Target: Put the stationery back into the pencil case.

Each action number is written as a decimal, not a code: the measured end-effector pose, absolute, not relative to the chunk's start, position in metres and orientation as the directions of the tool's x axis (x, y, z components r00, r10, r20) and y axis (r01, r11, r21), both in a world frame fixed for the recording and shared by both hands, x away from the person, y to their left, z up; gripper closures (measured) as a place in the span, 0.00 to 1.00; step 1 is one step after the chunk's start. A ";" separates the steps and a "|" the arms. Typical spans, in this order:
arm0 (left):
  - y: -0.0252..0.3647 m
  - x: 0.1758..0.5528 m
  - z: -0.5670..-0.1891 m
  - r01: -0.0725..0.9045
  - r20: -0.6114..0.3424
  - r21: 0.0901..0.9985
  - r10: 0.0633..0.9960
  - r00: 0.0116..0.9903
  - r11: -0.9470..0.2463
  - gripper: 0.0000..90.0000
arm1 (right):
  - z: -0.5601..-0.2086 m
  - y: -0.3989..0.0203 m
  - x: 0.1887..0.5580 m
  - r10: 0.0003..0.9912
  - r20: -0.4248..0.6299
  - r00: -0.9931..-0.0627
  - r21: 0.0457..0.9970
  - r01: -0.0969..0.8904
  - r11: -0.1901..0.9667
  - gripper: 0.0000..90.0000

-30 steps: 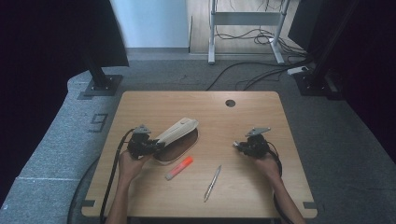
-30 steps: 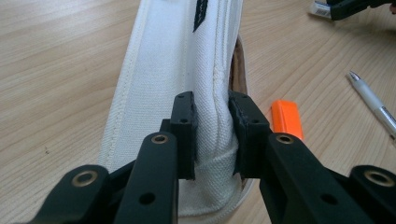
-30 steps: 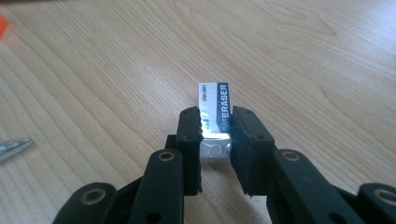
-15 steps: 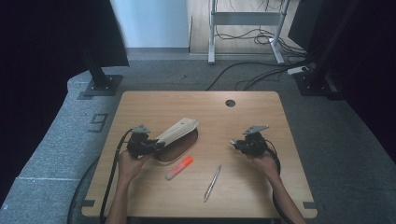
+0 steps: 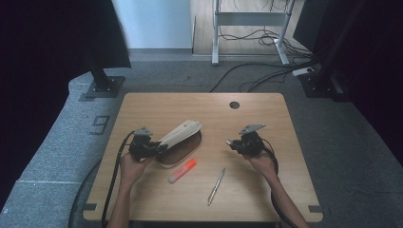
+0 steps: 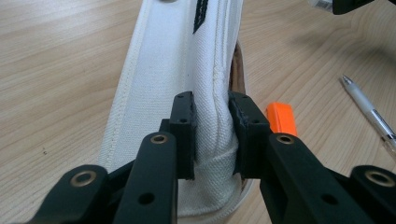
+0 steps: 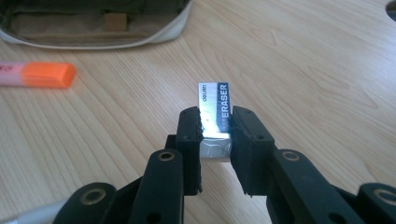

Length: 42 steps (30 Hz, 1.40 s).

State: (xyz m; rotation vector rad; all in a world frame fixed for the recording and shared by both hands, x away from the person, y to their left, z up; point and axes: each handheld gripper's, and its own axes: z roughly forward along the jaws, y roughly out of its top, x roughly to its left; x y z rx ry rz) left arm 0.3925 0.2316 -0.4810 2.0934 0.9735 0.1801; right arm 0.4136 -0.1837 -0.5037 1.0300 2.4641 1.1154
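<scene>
Wooden table (image 5: pixel 266 190), white pencil case (image 5: pixel 180 135) lying open left of centre with its upper flap pinched in the left gripper (image 6: pixel 212 135), right gripper (image 7: pixel 217 140) clamped on an eraser (image 7: pixel 215 109) above the tabletop, right of the case, orange highlighter (image 5: pixel 182 171) and pen (image 5: pixel 216 186) lying between the hands

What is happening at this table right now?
A person holds a gripper in each hand. The left gripper is shut on the flap of a white pencil case, lifting it so the case stands open. The right gripper is shut on an eraser and holds it above the table, to the right of the case. An orange highlighter and a pen lie on the table in front of the case.
</scene>
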 end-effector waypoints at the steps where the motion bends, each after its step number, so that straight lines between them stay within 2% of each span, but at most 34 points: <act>1: 0.232 0.392 -0.481 0.579 -0.190 0.720 0.694 0.694 -0.382 0.81 | -0.503 -0.181 0.414 0.686 0.060 -0.725 0.734 0.498 0.462 0.80; 42: 0.232 0.391 -0.479 0.572 -0.194 0.734 0.694 0.694 -0.367 0.81 | -0.502 -0.095 0.444 0.630 0.029 -0.776 0.727 0.449 0.520 0.80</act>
